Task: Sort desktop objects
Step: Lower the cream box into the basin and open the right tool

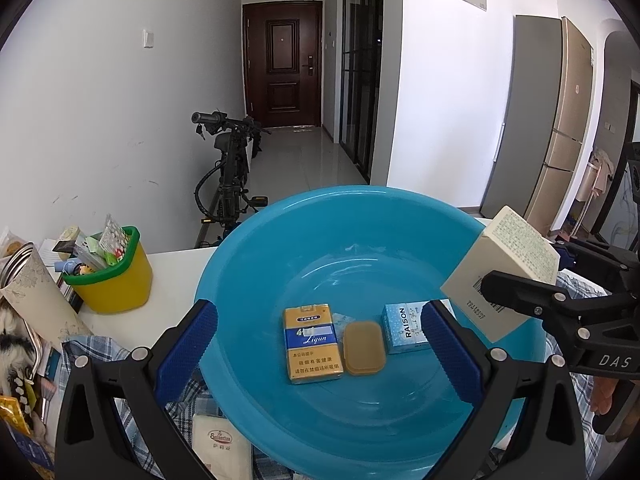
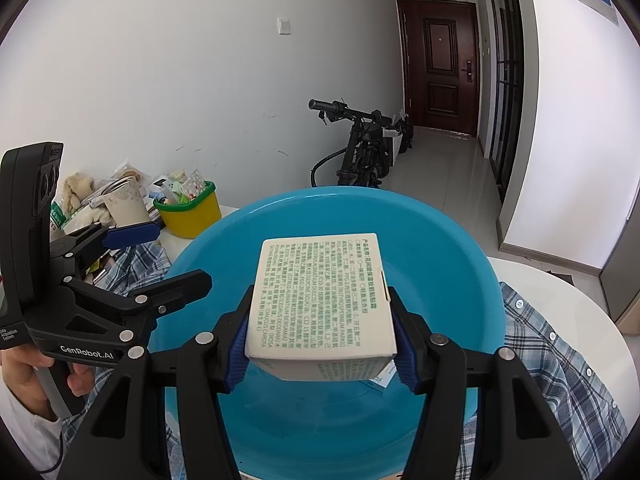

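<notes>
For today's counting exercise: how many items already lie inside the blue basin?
3: a yellow Liqun cigarette pack centre, a small tan soap-like case beside it, a blue Raison pack right. The basin may hide more behind the left gripper's fingers.

The white bench [image 2: 560, 292] carries a plaid shirt [image 2: 560, 360] spread across it, with a blue basin [image 1: 240, 280] sitting on the cloth straight ahead of the hand-held gripper. To the left of the gripper a yellow bin [image 1: 116, 284] with a green rim stands on bare benchtop, beside a patterned paper cup [image 2: 126, 204] and loose clutter.
</notes>
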Motion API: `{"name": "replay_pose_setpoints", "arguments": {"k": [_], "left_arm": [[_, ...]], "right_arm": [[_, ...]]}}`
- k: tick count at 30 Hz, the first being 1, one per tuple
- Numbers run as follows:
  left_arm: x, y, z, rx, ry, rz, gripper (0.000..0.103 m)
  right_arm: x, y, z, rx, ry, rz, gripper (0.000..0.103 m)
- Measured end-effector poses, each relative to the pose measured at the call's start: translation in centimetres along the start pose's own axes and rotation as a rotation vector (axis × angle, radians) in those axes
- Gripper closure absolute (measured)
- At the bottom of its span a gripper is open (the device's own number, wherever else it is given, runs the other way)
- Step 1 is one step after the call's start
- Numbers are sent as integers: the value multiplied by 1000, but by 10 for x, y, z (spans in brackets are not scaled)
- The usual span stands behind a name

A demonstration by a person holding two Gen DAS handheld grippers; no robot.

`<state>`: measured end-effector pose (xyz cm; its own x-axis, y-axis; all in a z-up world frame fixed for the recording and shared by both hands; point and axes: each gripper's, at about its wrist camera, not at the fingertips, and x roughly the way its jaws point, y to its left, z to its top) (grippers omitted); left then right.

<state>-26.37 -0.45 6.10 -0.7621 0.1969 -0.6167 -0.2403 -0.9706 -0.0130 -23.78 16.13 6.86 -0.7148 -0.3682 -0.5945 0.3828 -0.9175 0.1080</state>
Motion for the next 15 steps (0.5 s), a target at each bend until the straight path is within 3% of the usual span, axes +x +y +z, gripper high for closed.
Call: {"name": "replay_pose_setpoints", "arguments": {"k": [10, 12, 13, 14, 15], "left_arm": [[-5, 2, 2, -2, -10, -6, 0], [-5, 3, 2, -5, -10, -7, 0], [-5, 3, 2, -4, -10, -5, 0], [-6, 3, 2, -5, -10, -6, 0], [-6, 3, 2, -5, -10, -7, 0]], "right_arm": [[-9, 3, 3, -7, -25, -24, 45], [-11, 1, 4, 0, -33, -22, 33], [-11, 0, 4, 3, -30, -26, 14], [-11, 0, 4, 3, -30, -35, 0], [-13, -1, 5, 2, -42, -50, 0]]}}
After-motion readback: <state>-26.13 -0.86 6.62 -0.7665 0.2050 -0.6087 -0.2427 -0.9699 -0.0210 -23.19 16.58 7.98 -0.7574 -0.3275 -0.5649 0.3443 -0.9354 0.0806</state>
